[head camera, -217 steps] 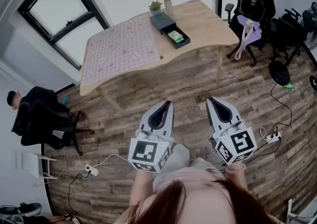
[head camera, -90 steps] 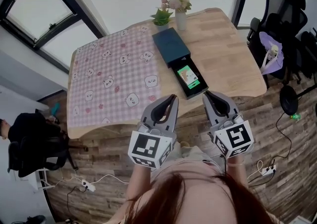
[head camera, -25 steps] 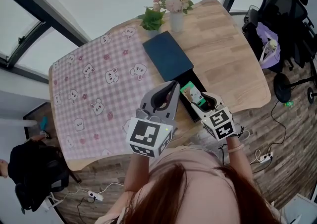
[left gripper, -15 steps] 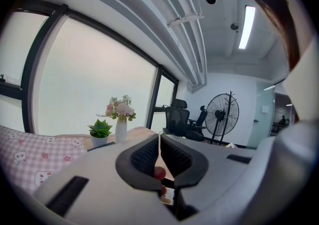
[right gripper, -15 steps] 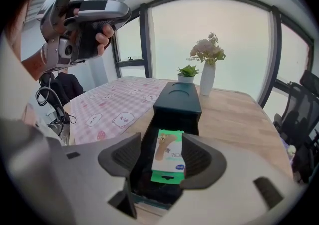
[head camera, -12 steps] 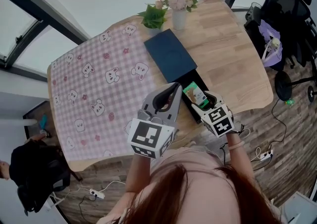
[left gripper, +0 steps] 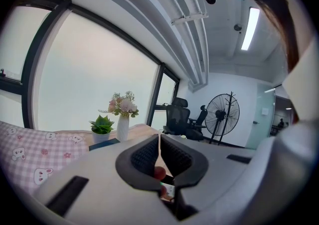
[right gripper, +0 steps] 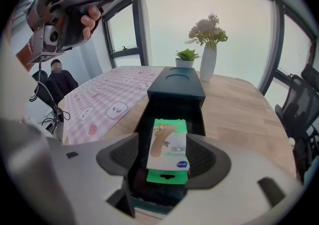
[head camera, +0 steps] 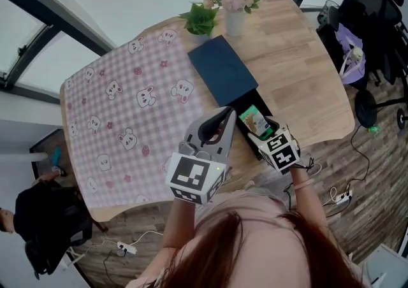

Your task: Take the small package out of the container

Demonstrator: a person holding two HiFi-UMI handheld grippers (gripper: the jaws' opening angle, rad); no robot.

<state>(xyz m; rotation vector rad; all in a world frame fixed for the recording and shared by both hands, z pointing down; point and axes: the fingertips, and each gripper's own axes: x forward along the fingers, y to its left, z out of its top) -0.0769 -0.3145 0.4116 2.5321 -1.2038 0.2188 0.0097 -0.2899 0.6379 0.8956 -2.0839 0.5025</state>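
right gripper (right gripper: 163,142): jaws just opening, apart, straddling bandage packet (right gripper: 168,145), untouched | packet: in open drawer box (right gripper: 172,98), table (right gripper: 239,114) near edge, long axis along jaws | left gripper (left gripper: 159,157): closed, empty, farther

A pink checked cloth (head camera: 127,121) printed with cartoon animals covers the left half of my wooden bench (head camera: 299,64). At its far edge a white vase of flowers (head camera: 234,22) stands just beside a small potted plant (head camera: 199,20). Black office chairs (head camera: 376,19) stand to my right.
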